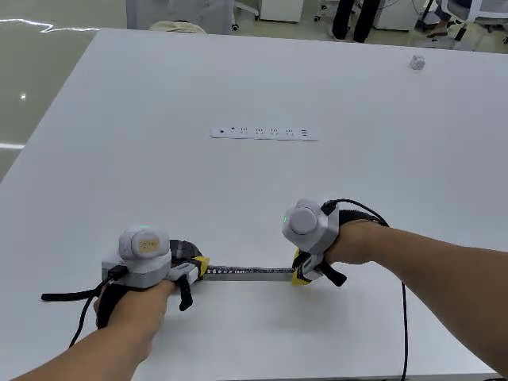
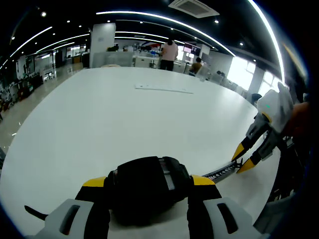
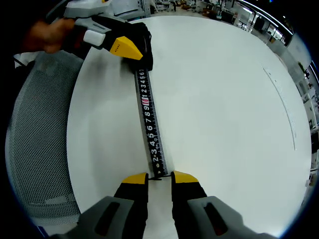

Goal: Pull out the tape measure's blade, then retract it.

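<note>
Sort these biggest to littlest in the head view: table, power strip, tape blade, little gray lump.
1. table
2. power strip
3. tape blade, nearly as long but thinner
4. gray lump, though it sits farthest away

The white tabletop [image 1: 317, 87] was lit brightly and evenly from overhead. Only faint, soft shadows were cast beneath the left hand-held gripper [image 1: 200, 267] and the right hand-held gripper [image 1: 300, 275]. Glare was thrown off the polished floor [image 1: 32, 48]. Curved ceiling light strips [image 2: 164, 21] and blown-out windows [image 2: 239, 72] were recorded in the left gripper view, where the black tape measure [image 2: 147, 186] was rendered with little detail. Both gripper views were bowed by fisheye distortion toward their margins. The blade [image 3: 148, 109] was caught in sharp focus, its numerals legible.
</note>
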